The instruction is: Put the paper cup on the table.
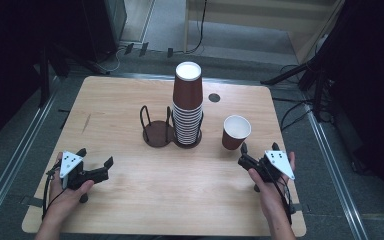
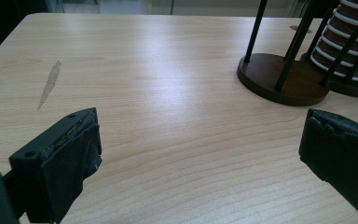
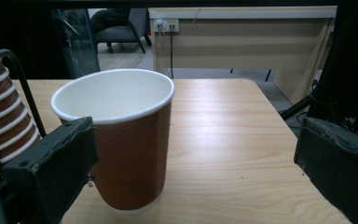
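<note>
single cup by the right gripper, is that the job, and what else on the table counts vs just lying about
In the job:
single cup, upright, nearest the open right gripper
cup stack in its holder
empty holder beside it
left gripper, open

Lying about:
dark round spot on the table
cables on the floor
</note>
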